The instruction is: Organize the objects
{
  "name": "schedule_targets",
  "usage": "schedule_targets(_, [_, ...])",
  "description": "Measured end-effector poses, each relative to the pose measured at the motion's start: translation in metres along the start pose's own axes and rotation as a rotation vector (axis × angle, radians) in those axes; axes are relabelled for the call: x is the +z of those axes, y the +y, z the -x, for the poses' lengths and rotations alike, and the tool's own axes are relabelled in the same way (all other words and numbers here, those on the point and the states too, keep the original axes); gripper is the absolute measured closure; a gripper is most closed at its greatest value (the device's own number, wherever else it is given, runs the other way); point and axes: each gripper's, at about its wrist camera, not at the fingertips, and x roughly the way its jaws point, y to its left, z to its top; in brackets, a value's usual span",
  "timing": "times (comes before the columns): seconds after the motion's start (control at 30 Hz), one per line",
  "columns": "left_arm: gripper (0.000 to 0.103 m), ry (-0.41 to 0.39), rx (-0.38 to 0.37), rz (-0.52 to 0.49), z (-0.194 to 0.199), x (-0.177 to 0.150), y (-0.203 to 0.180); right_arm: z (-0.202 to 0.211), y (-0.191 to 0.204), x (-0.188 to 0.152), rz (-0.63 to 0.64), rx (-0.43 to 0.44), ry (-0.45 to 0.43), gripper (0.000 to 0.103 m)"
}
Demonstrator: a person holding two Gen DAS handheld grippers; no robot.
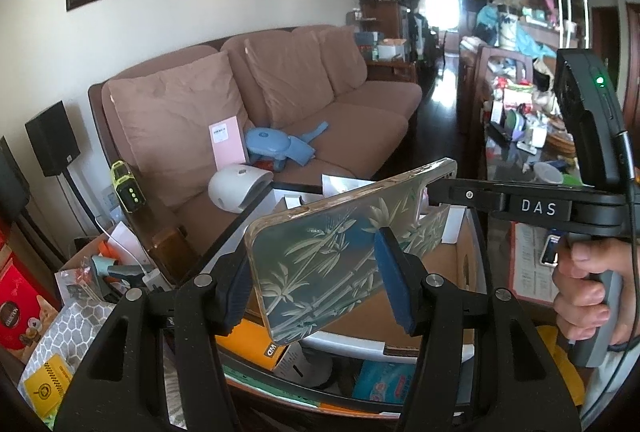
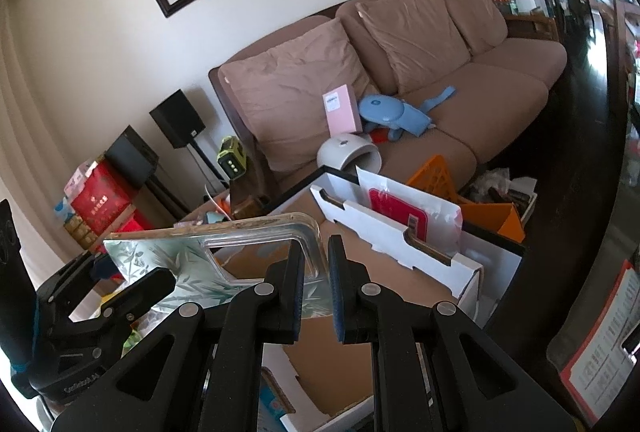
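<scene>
Fingers, left [image 1: 394,284]: blue pads about half apart, pressed on the two long edges of the phone case [image 1: 332,232]. The left gripper [image 1: 312,272] carries it tilted, patterned back towards us.
Fingers, right [image 2: 294,284]: nearly closed. The right gripper [image 2: 318,272] pinches the thin clear rim at the camera-cutout end, as far as we can tell.
Hand [image 1: 588,296]: wrapped around the right gripper's handle, at 3 o'clock in the left wrist view.
Phone case, place: in the air between both grippers, above the cardboard box [image 2: 400,244]. It touches nothing else.
Cardboard box: open, just beyond the fingertips at 12 to 2 o'clock in the right wrist view. Its brown floor shows bare there.
Paper bag [image 2: 408,208]: white with a red panel, upright behind the box flap at 1 o'clock.
Orange basket [image 2: 436,172]: beyond the bag, tipped.
Sofa [image 1: 360,120]: far, at 12 o'clock, bearing a pink box [image 1: 228,148] and a white domed device [image 1: 240,188].
Step in hand, our judgement: placing the case in the box.
Handling note: we would let one gripper do the carrying. The rim is soft and flexes, so pulling the two ends against each other risks twisting it.
Release note: we would lower the case flat over the bare floor, clear of the flap, and open only once it rests.
</scene>
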Motion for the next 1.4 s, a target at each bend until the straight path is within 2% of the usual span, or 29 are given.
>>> schedule_targets(1.4, [0.047, 0.099, -0.054, 0.06, -0.031, -0.016, 0.004, -0.015, -0.014, -0.004, -0.017, -0.053, 0.074, 0.092])
